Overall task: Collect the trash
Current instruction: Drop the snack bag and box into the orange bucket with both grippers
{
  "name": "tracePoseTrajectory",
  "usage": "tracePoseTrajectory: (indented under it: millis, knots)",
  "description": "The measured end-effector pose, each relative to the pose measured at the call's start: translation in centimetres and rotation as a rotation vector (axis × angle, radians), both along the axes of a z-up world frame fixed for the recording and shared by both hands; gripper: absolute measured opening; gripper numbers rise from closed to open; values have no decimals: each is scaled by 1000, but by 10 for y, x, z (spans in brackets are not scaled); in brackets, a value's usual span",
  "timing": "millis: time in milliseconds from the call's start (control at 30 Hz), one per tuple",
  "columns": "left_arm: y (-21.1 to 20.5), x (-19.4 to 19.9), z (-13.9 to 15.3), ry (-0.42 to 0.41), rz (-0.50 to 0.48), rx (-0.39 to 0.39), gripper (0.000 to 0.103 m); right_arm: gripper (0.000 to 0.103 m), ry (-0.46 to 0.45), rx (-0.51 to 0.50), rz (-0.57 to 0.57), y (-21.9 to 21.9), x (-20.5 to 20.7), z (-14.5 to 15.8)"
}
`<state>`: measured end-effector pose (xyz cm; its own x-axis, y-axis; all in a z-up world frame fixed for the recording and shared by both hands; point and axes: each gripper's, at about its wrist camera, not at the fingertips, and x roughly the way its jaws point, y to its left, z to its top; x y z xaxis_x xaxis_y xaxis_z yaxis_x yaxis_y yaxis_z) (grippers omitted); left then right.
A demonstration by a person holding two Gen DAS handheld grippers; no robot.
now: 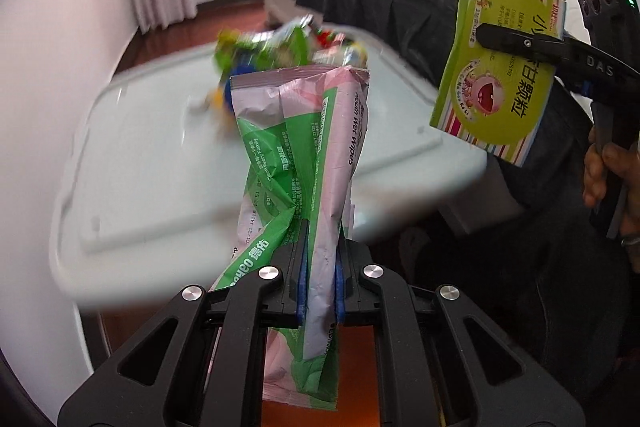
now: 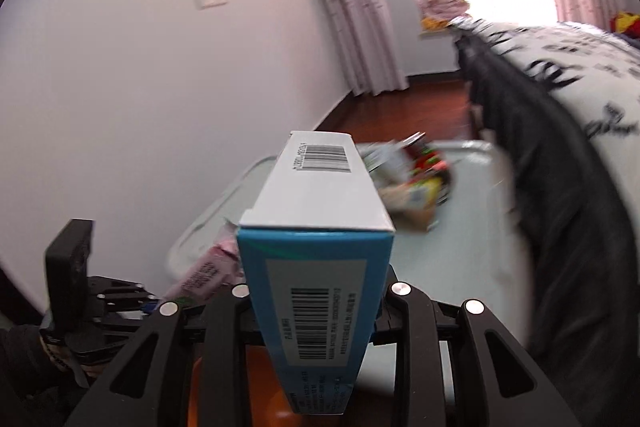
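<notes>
Left gripper (image 1: 320, 259) jaws pinching crumpled pink-green wet-wipes pouch (image 1: 304, 155), right gripper (image 2: 316, 311) jaws clamping blue-white cardboard box (image 2: 320, 227); slippage risk: thin film, narrow bite, swinging overhang.

The right gripper (image 2: 316, 311) clamps a long blue-and-white cardboard box (image 2: 320, 251) with barcodes — upright between its black jaws. Beyond the box, blurred wrappers (image 2: 416, 179) lie on a pale plastic tray (image 2: 476, 227). Left of the box, a crumpled pink packet (image 2: 200, 275) shows above the left gripper (image 2: 116, 303).
</notes>
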<state>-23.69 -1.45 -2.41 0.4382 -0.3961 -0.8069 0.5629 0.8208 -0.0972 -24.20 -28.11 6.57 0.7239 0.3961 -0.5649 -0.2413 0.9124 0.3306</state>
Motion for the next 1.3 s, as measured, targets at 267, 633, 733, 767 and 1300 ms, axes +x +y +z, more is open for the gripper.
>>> tracePoseTrajectory:
  millis: [267, 633, 733, 767, 1300]
  knots:
    - [46, -37, -62, 189, 176, -4, 9, 30, 198, -35, 171, 95, -34, -56]
    - [39, -41, -147, 460, 235, 116, 23, 80, 461, -225, 261, 169, -41, -142]
    - [35, -42, -148, 467, 247, 132, 48, 84, 479, -225, 270, 172, -42, -147]
    - [35, -42, -148, 470, 247, 132, 50, 84, 477, -215, 264, 169, -41, -147]
    - [51, 43, -33, 140, 303, -58, 56, 91, -1, -160, 130, 64, 20, 1]
